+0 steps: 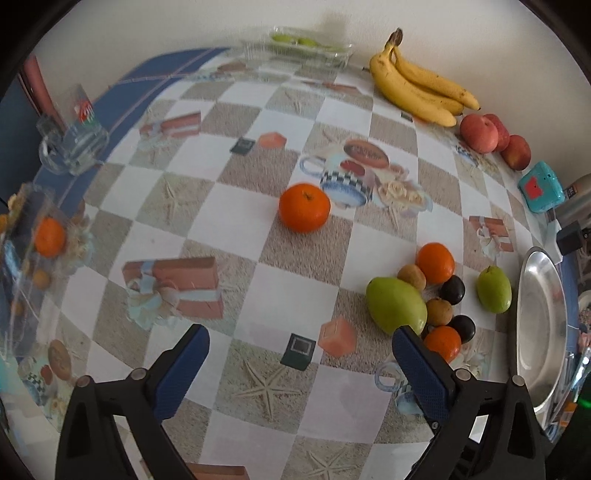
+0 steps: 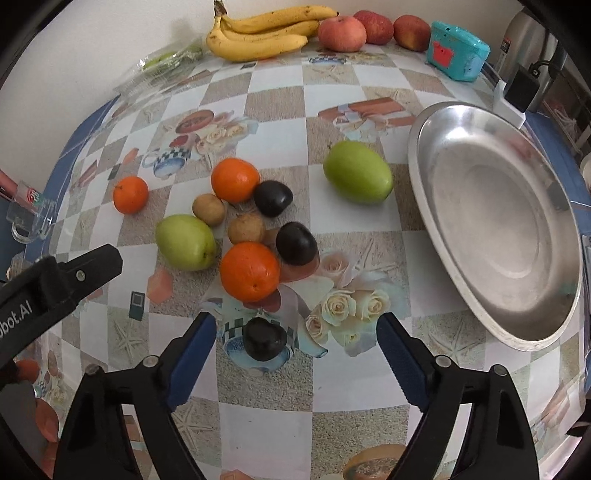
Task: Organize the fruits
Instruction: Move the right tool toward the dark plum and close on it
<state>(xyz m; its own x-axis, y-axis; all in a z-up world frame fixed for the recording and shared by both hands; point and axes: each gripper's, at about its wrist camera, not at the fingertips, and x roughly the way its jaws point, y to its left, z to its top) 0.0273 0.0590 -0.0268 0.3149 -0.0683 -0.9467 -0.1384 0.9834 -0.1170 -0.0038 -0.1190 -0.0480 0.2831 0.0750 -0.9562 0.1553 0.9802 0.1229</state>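
Checkered tablecloth (image 2: 332,435) bearing, largest first: an empty steel tray (image 2: 495,221) at right; bananas (image 2: 258,35) and red apples (image 2: 341,33) along the wall; loose fruit at centre, namely green pears (image 2: 357,172), glossy oranges (image 2: 249,271), dark plums (image 2: 264,338), brown longans (image 2: 209,209). Right gripper (image 2: 295,354), jaws wide, straddles one plum without touching. Left gripper (image 1: 301,365), wide, holds nothing.

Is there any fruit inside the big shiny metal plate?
No. The metal plate shows only its bare, shiny inside. All the fruit is outside it, the closest being a green fruit beside its rim.
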